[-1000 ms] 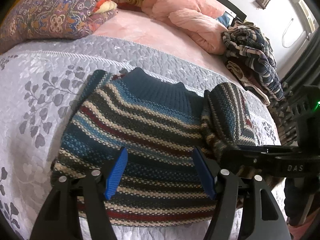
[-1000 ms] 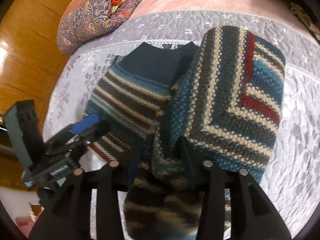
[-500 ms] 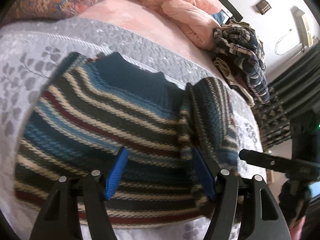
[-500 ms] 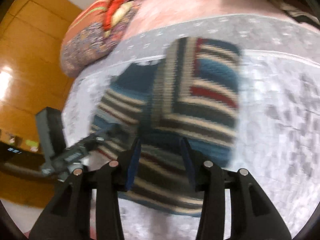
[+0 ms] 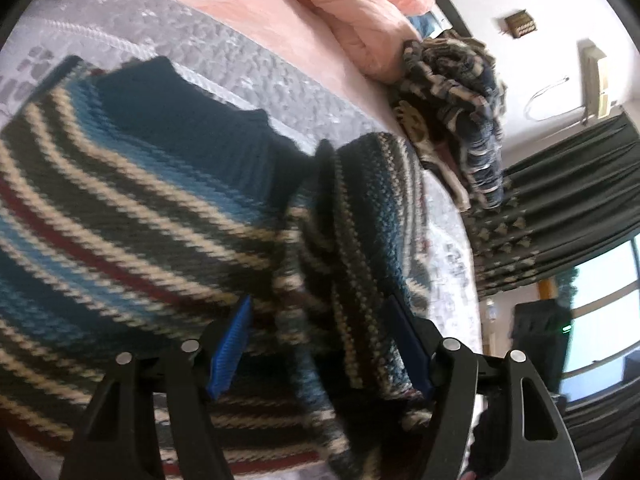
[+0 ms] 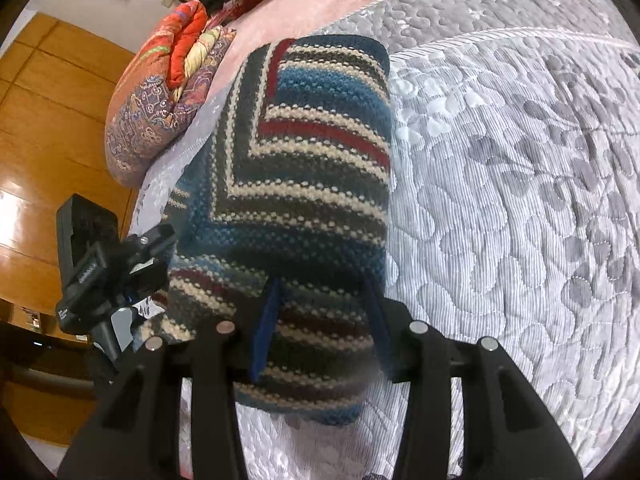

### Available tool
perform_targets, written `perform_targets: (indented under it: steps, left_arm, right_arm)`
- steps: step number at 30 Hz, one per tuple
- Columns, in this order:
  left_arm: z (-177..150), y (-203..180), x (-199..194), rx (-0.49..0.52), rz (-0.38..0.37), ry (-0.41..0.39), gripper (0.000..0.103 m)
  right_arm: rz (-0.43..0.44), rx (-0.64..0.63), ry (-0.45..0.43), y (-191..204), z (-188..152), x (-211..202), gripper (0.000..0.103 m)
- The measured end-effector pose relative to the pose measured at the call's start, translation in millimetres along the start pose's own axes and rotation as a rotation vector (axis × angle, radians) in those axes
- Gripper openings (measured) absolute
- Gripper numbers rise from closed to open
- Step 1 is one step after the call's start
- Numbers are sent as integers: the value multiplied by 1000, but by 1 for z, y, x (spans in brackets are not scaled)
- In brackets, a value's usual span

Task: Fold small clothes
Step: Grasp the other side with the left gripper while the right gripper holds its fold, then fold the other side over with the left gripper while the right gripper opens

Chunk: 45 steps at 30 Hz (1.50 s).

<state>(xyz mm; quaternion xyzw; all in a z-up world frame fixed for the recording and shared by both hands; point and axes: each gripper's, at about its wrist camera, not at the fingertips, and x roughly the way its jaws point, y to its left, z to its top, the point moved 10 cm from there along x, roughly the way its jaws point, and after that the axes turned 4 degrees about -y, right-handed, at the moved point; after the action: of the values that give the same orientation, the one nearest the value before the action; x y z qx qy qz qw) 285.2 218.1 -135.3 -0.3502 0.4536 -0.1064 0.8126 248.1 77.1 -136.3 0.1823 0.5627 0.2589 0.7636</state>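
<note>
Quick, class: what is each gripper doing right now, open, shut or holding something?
Left gripper: open, over the sweater, holding nothing.
Right gripper: open, over the sweater's folded side, holding nothing.

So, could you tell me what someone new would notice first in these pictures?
The striped sweater fills the left wrist view, lying on the grey quilt with its right side folded over the body. The left gripper and the right gripper both stand open just over its near edge. Beyond it, a pink blanket and a plaid heap sit further up the bed.
</note>
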Motion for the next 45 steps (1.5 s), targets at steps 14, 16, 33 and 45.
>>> perform_targets:
  steps: [14,16,33,45]
  left_arm:
    - [-4,-21,13,7,-83,1,69]
    - [-5,-30,23,40,-78,26,70]
    - [-9,-45,46,218,106,72,34]
    - [-1,-60,8,260,60,-14,27]
  right_arm:
    - [9,-15,-5,1,-4,5,49]
    - [8,-21,-5,2,-2,6,49]
    - [42,-4,-6,1,-10,-1,53]
    - [51,55,-52,-26,-15,-32,53]
